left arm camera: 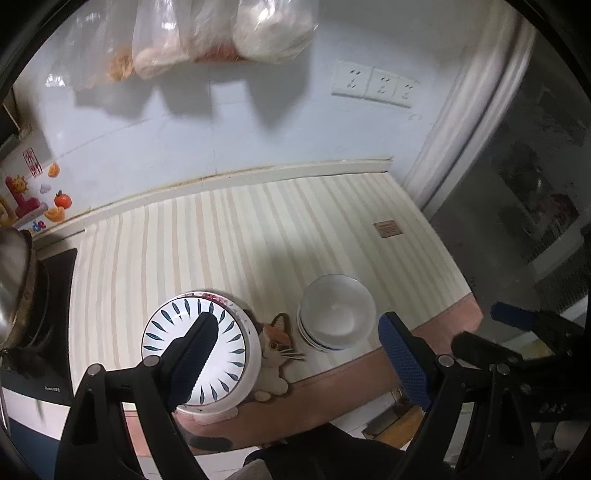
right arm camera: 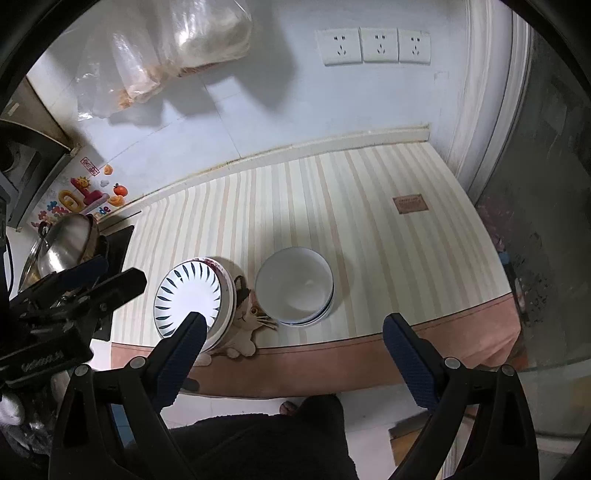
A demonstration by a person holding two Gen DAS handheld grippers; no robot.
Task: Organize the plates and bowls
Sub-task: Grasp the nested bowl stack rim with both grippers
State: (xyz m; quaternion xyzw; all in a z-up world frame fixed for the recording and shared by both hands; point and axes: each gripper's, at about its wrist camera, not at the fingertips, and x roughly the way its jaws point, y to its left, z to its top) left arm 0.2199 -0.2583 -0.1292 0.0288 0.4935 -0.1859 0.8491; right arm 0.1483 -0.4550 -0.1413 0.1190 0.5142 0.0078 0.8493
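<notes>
A stack of plates (left arm camera: 221,354) with blue leaf marks around the rim sits near the front edge of the striped counter (left arm camera: 236,236); it also shows in the right wrist view (right arm camera: 184,295). To its right stands a stack of white bowls (left arm camera: 334,310), also seen in the right wrist view (right arm camera: 295,288). My left gripper (left arm camera: 299,350) is open above and in front of both stacks, holding nothing. My right gripper (right arm camera: 295,343) is open and empty, hovering over the counter's front edge. Its tips also show at the right of the left wrist view (left arm camera: 513,315).
A cat-shaped mat (left arm camera: 275,343) lies between the stacks. A steel pot lid (right arm camera: 62,251) and stove (left arm camera: 48,295) are at the left. Plastic bags (left arm camera: 221,33) hang on the wall, sockets (right arm camera: 376,46) to the right. A glass door (right arm camera: 546,221) bounds the right side.
</notes>
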